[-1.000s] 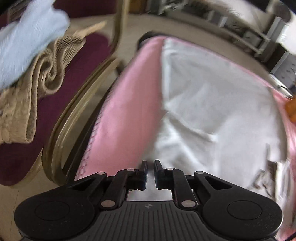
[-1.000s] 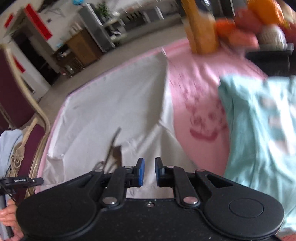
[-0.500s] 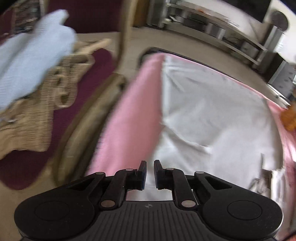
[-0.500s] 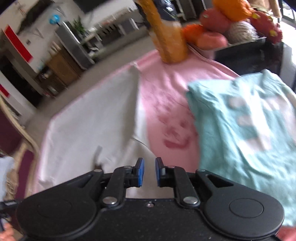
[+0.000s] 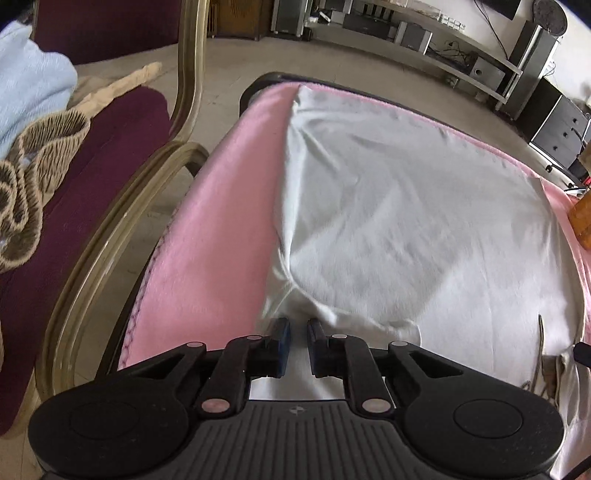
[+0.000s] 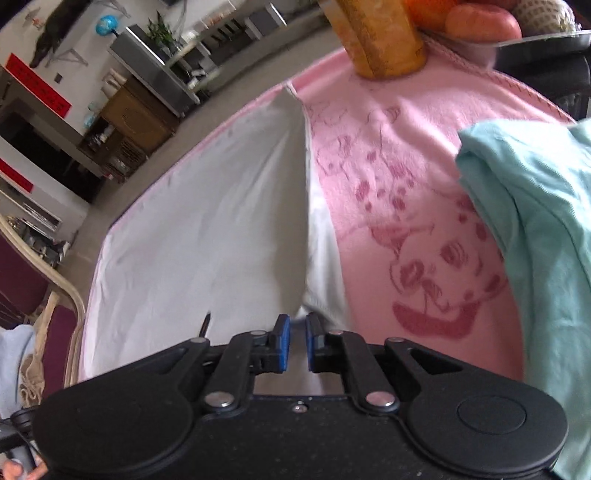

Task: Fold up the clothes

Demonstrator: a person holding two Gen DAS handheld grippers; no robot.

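Observation:
A white garment (image 5: 406, 206) lies spread over a pink blanket (image 5: 221, 240) on the table. My left gripper (image 5: 298, 341) is at its near left corner, shut on the cloth, and a fold runs up out of the narrow gap. In the right wrist view the white garment (image 6: 203, 240) rises in a taut ridge that ends between the blue pads of my right gripper (image 6: 297, 343). Those jaws are closing on that edge, with cloth between them.
A gold-framed chair (image 5: 110, 229) at the left holds a beige knit (image 5: 37, 158) and a light blue cloth (image 5: 29, 92). A teal shirt (image 6: 535, 221) lies on the printed pink blanket (image 6: 406, 147) at the right. An orange jar (image 6: 380, 37) and fruit (image 6: 480, 18) stand at the far edge.
Both grippers have shifted sideways over the table with the white cloth. In the right wrist view the cloth's edge now stands up as a sharp ridge, and the teal shirt sits farther right.

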